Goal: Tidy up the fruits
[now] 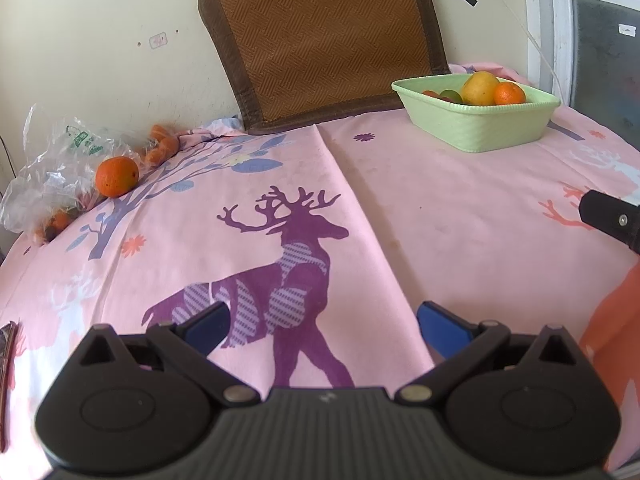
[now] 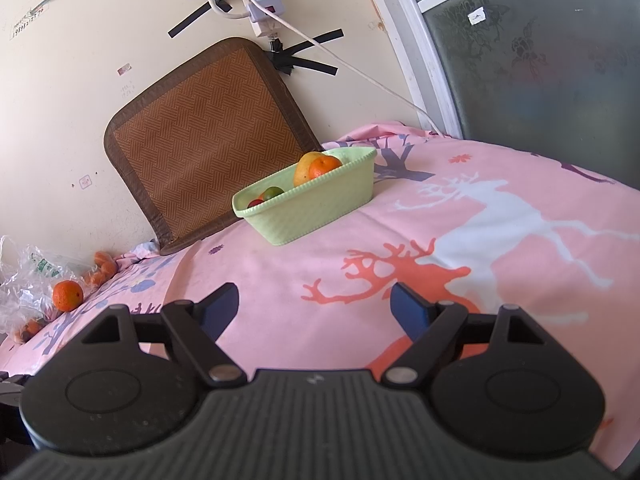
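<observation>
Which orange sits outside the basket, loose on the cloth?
The round orange beside the clear plastic bag, far left; the other lies in the green basket.

1. The left gripper has a matte black plastic body with a ribbed, dark grey centre plate bearing a small pale mark.
2. Two rounded black housings flank that plate, each with a raised disc and a triangular cut-out above.
3. Black link arms pivot on silver rivets and carry blue finger pads.
4. The right gripper is built alike: black body, ribbed plate, silver rivets, dark blue finger pads.
5. In the left view, a black bar with a silver screw shows at the right edge.
</observation>
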